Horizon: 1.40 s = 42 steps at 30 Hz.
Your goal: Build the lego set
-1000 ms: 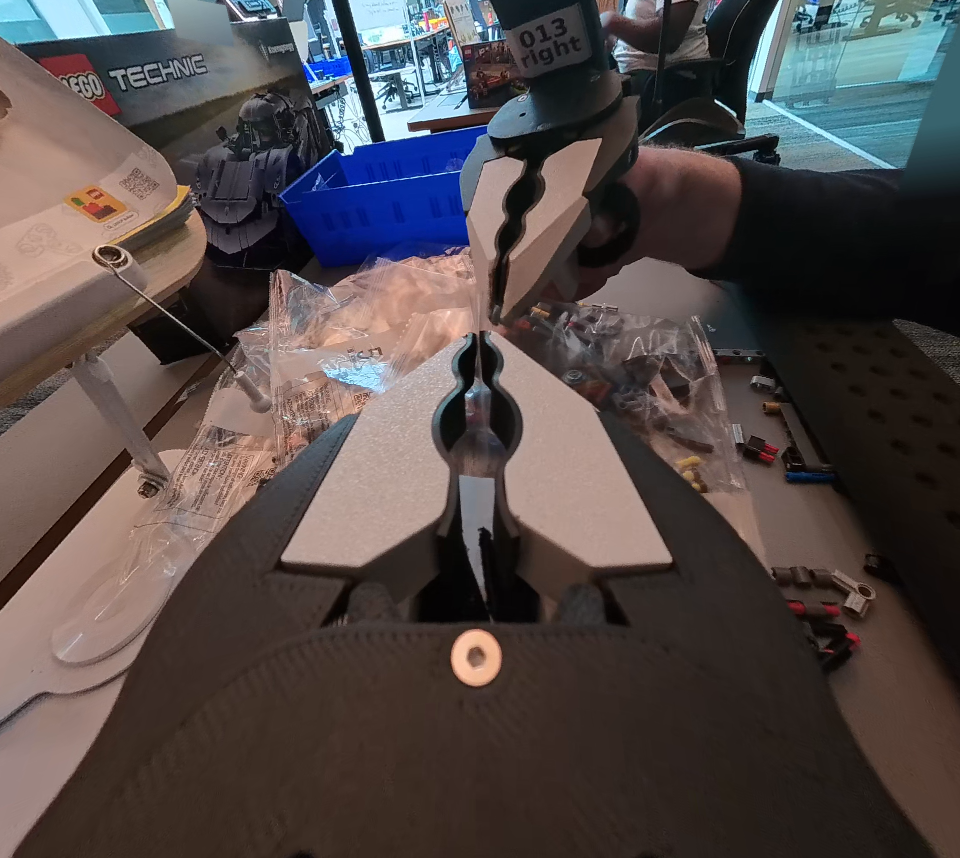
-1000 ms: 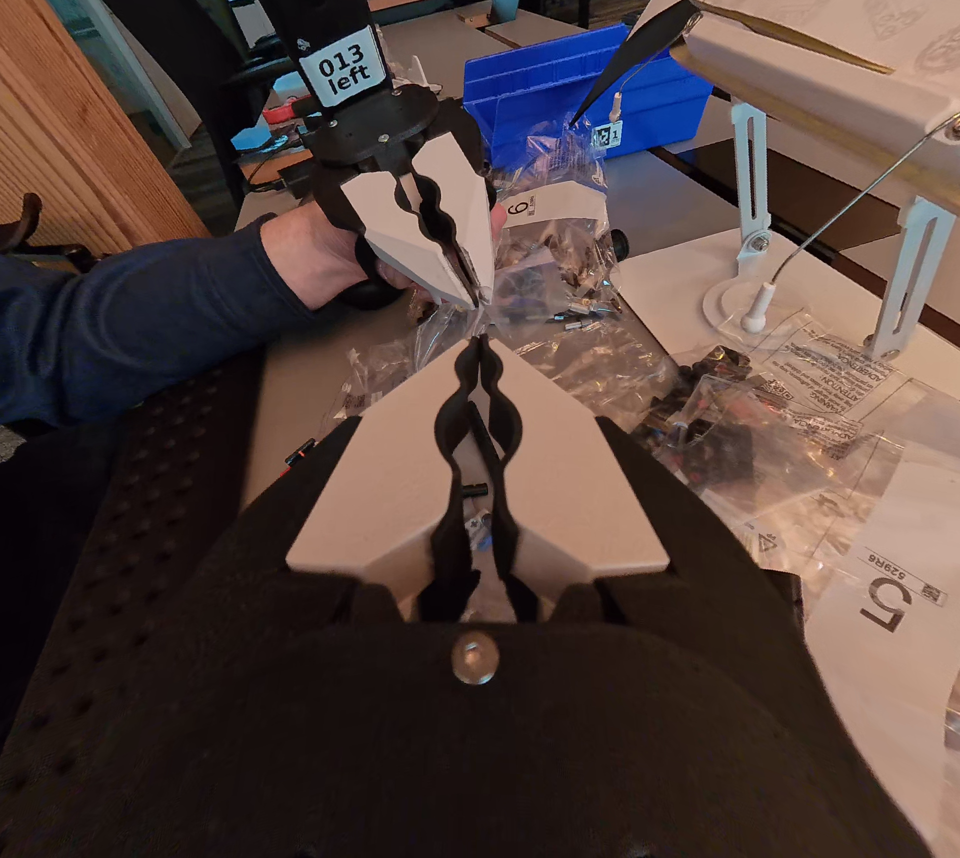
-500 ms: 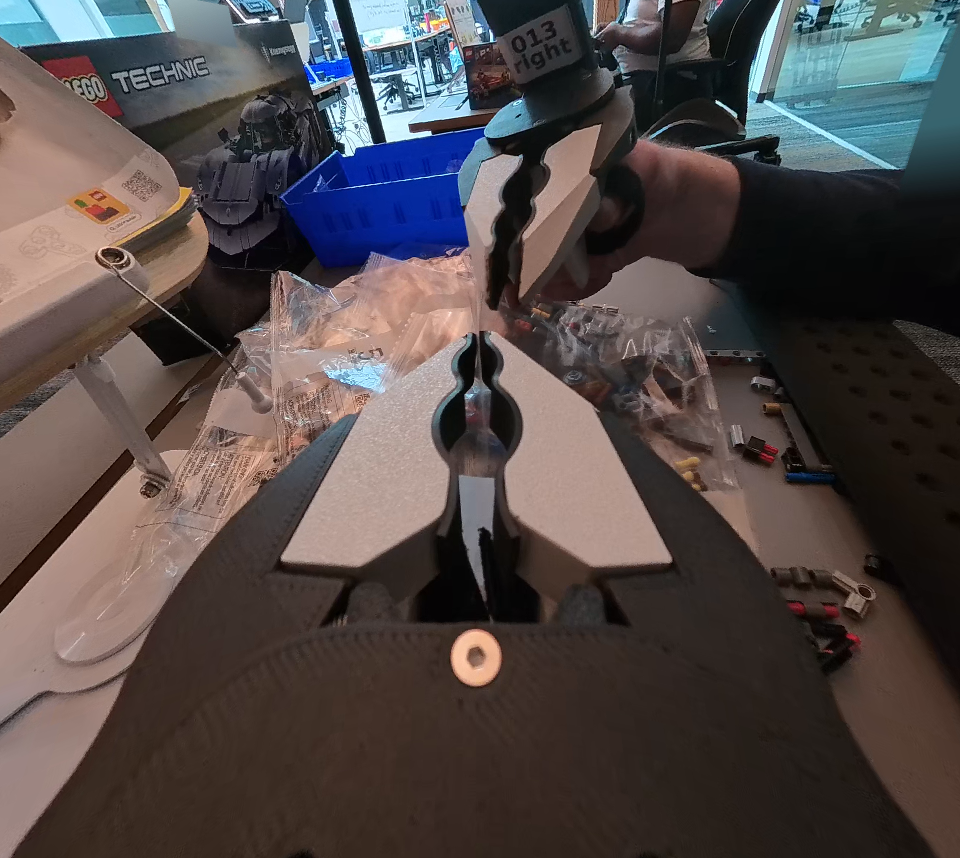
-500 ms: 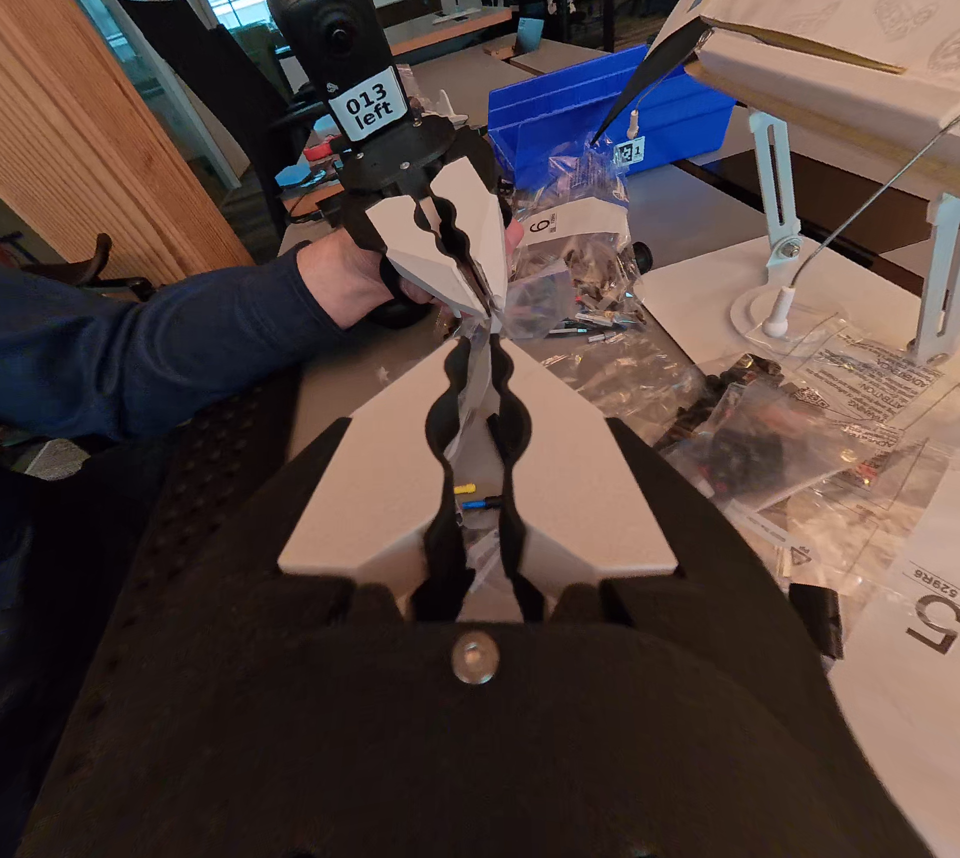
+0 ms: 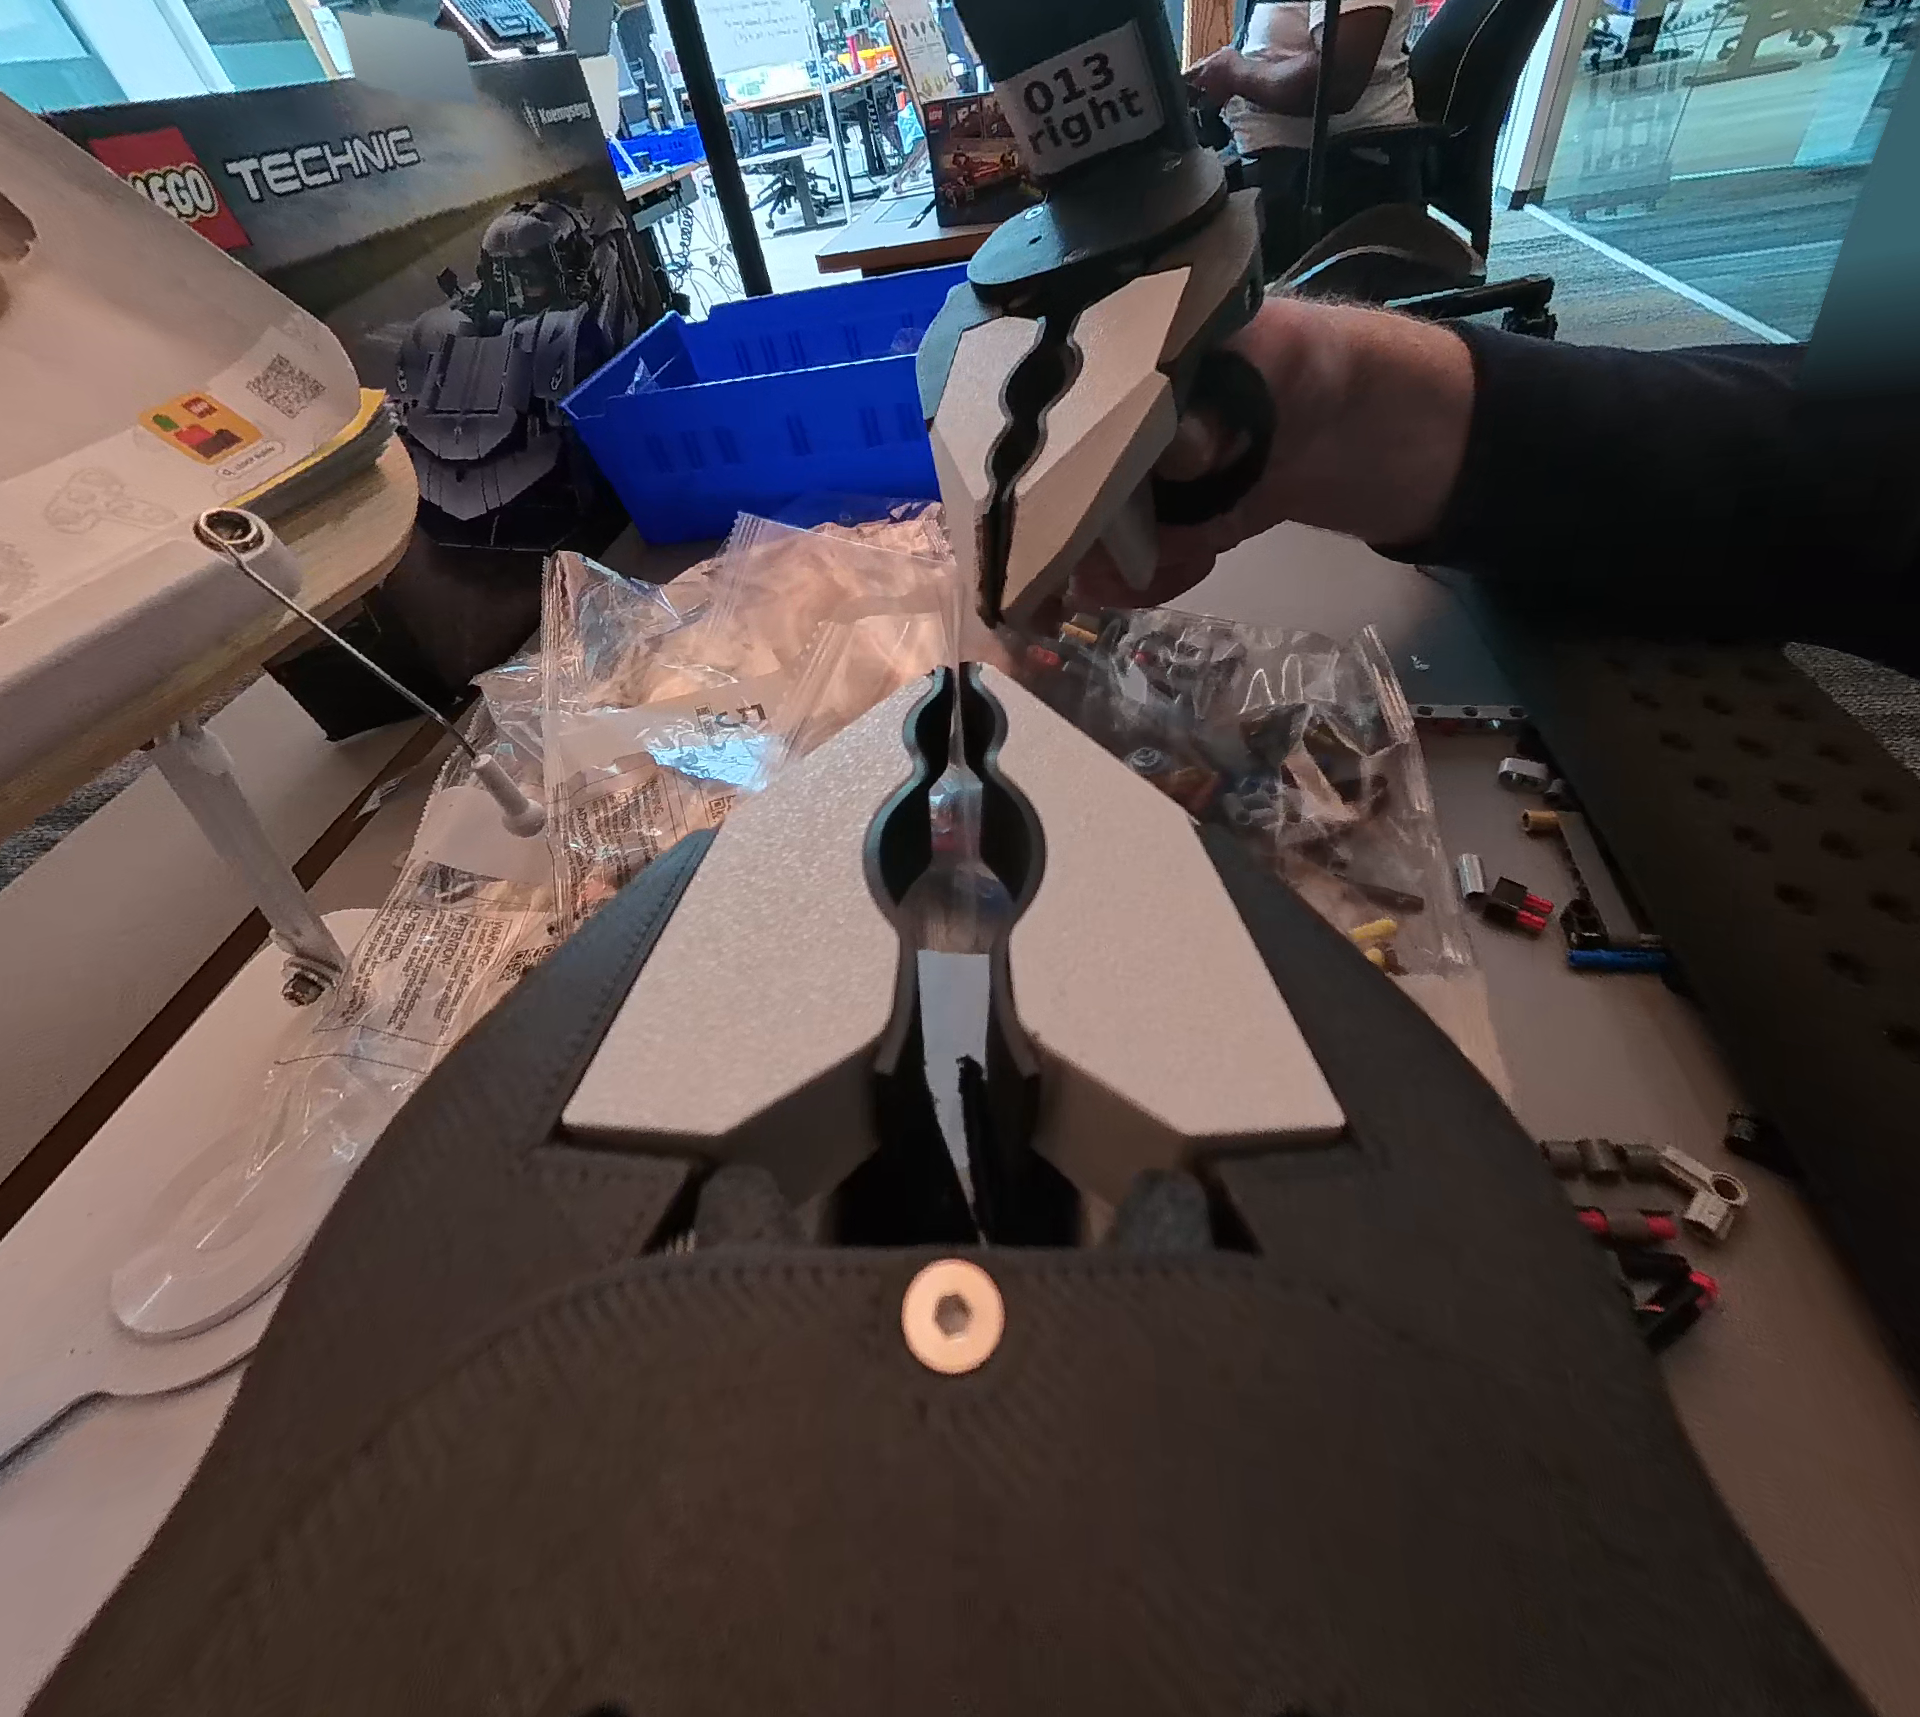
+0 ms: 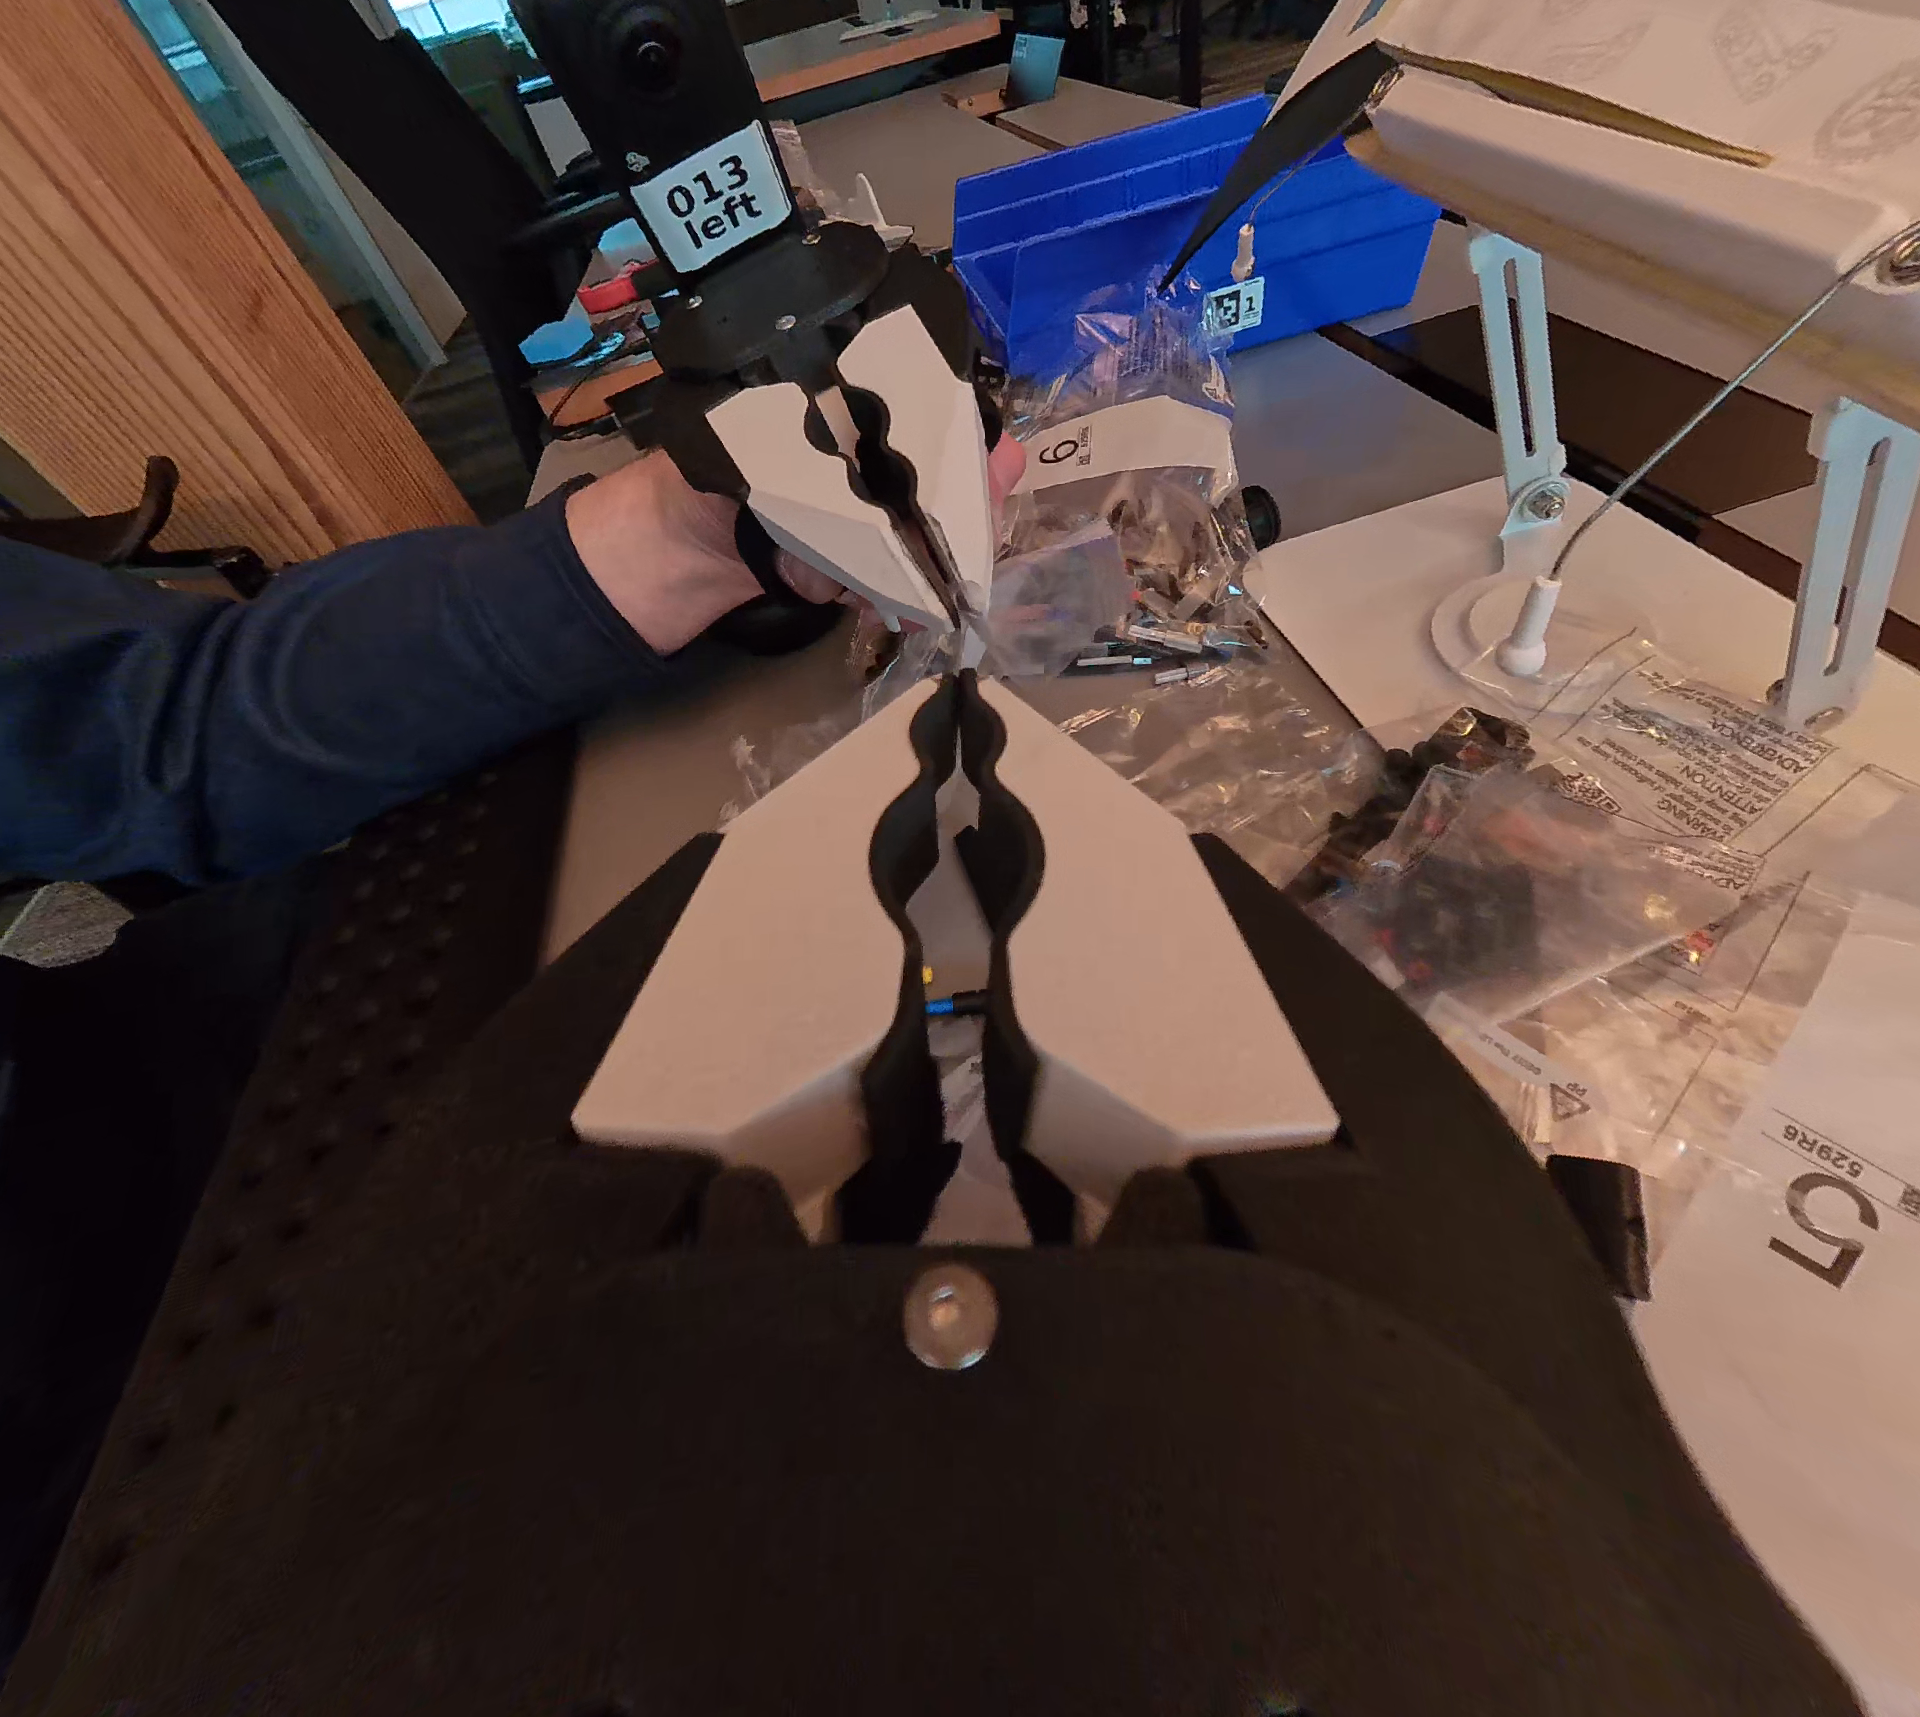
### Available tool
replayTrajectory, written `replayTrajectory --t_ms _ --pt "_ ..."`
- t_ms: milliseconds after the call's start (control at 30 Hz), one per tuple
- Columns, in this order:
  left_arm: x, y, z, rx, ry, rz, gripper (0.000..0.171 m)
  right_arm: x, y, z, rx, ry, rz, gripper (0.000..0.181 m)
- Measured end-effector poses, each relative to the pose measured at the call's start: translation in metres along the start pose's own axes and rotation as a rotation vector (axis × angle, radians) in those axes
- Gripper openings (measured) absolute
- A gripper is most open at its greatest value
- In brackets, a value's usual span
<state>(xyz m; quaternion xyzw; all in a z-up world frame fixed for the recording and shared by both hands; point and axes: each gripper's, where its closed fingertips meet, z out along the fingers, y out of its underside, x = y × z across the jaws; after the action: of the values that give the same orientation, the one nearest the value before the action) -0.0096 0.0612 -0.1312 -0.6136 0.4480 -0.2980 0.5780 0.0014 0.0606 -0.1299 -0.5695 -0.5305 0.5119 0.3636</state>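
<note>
- Both grippers are meeting tip to tip above the grey table (image 5: 1766, 1480), each with its fingers pressed together on the same clear plastic bag (image 5: 961, 794) of lego parts.
- Left gripper (image 5: 958, 680) is pinching a thin fold of the bag film, which is running back through the scalloped slot between its fingers.
- Right gripper (image 5: 987, 613) is pointing down from above in the left wrist view, clamping the top edge of that same film; a hand (image 5: 1340, 441) in a dark sleeve is holding its grip.
- In the right wrist view, the right gripper (image 6: 961, 680) is showing white film in its slot, and the left gripper (image 6: 961, 623) is angling down to meet it.
- The bulk of the bag's contents cannot be told apart from the other bags lying below.
- Further bags of parts (image 5: 1247, 732) are lying on the table just beyond the tips, and one numbered bag (image 6: 1132, 504) is standing behind the left gripper.
- Loose lego pins (image 5: 1507, 904) are lying on the table to the right.
- A blue bin (image 5: 758, 420) is sitting at the far edge, with the set's box (image 5: 343, 213) beside it.
- An instruction booklet (image 6: 1662, 5) is resting on a white stand (image 6: 1517, 379).
</note>
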Motion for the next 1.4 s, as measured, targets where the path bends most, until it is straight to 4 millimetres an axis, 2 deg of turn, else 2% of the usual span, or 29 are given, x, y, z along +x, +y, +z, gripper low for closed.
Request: replayTrajectory --t_ms 367,500,567,667,967,1200,1400 --pt "-0.002 -0.002 -0.002 0.011 -0.006 -0.004 0.000 0.004 -0.001 -0.003 0.004 0.025 -0.011 0.000" --pt "-0.002 -0.003 -0.004 0.028 -0.002 -0.017 0.000 0.002 -0.009 -0.005 0.018 0.087 -0.124 0.003" --pt "-0.002 -0.007 -0.005 0.052 0.004 -0.029 0.000 0.000 -0.007 -0.004 -0.018 0.119 -0.206 0.012" --pt "-0.001 -0.014 -0.009 0.096 0.020 -0.047 0.000 -0.004 -0.001 0.002 -0.065 0.126 -0.254 0.015" --pt "0.001 -0.022 -0.012 0.141 0.036 -0.059 0.000 -0.013 -0.016 -0.005 0.063 0.024 -0.150 0.005" --pt "0.004 -0.022 -0.010 0.136 0.047 -0.054 0.000 -0.007 -0.008 0.001 0.027 0.044 -0.116 0.005" --pt "0.005 -0.020 -0.008 0.131 0.052 -0.054 0.000 -0.011 -0.013 0.002 0.069 0.007 -0.072 0.007"
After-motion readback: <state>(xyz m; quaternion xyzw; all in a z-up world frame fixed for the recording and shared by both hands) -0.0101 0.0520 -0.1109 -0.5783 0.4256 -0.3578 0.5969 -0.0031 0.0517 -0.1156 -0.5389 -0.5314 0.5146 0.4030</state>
